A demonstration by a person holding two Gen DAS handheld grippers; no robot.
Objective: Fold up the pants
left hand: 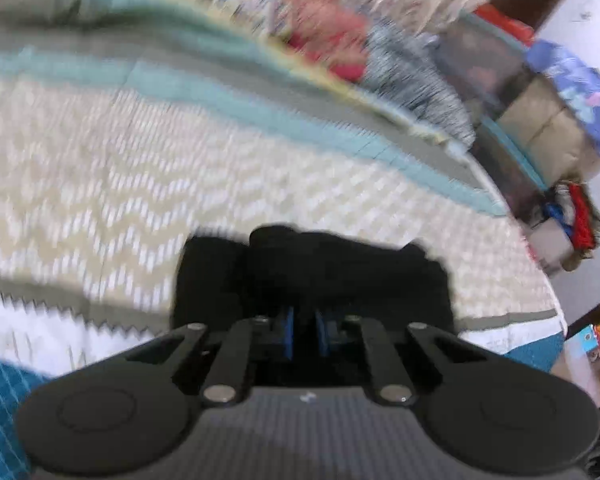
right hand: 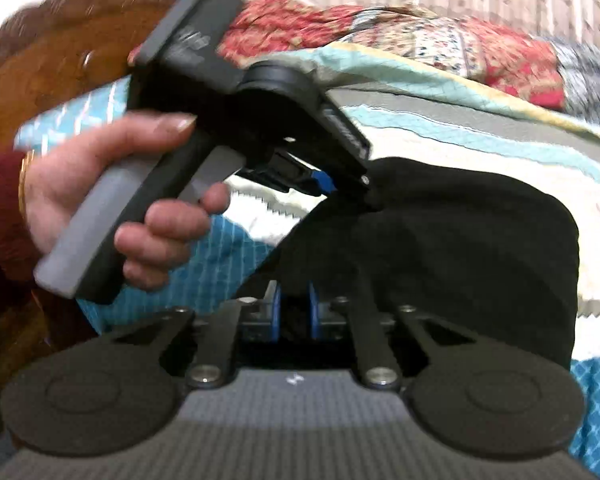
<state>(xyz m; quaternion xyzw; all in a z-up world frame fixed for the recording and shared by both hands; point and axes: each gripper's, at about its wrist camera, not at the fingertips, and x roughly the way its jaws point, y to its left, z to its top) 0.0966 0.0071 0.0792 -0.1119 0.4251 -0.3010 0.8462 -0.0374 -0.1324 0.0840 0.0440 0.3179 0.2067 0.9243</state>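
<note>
Black fabric fills the space ahead of both my jaws: the pants (right hand: 440, 240) are bunched and lifted off the bed (left hand: 100, 168), draped in a hump between my two tools. My right gripper (right hand: 294, 312) has its jaws closed on a fold of that cloth, the dark material pinched between the blue pads (right hand: 315, 312). My left gripper (left hand: 303, 330), seen in the right view held in my left hand (right hand: 112, 204), bites the upper edge of the pants up and to the left of my right jaws; from its own camera the pads sit close together with black cloth just beyond them, so I judge it is gripping too, though blur hides the contact.

As I read it, the step in hand is carrying one edge over to make a fold. To do it well I should keep both grips firm and level with each other, so the held edge stays straight rather than sagging between the jaws. I should move the two tools together, lay the cloth down past my jaws onto the quilt (left hand: 260, 92), and let go only once the edges line up. Bunching under my right jaws is the risk, so a slight outward pull should smooth it first.
</note>
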